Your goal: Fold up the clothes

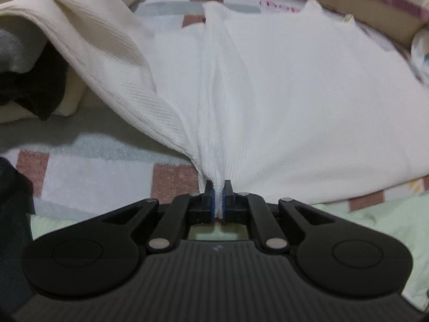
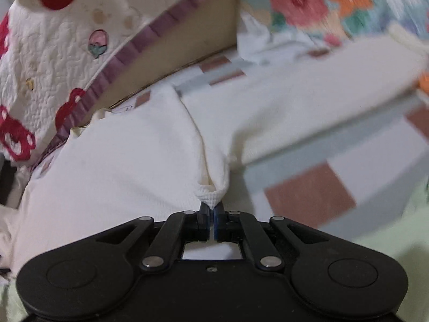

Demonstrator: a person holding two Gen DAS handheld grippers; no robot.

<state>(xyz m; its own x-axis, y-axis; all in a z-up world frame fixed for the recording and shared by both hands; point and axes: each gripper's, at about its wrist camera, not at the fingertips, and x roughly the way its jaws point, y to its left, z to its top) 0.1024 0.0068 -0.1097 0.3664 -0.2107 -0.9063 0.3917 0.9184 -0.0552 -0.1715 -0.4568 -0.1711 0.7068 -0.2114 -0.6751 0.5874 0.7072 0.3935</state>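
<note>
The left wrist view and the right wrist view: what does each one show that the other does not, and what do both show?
Only the left wrist view shows the left gripper, shut on a bunched edge of the white garment, and a pile of cream and dark clothes at the left.

Only the right wrist view shows the right gripper, shut on a corner of the garment, a quilted cover with red shapes and a flowered fabric.

Both show the white garment lying on the checked blanket and the purple striped border behind.
</note>
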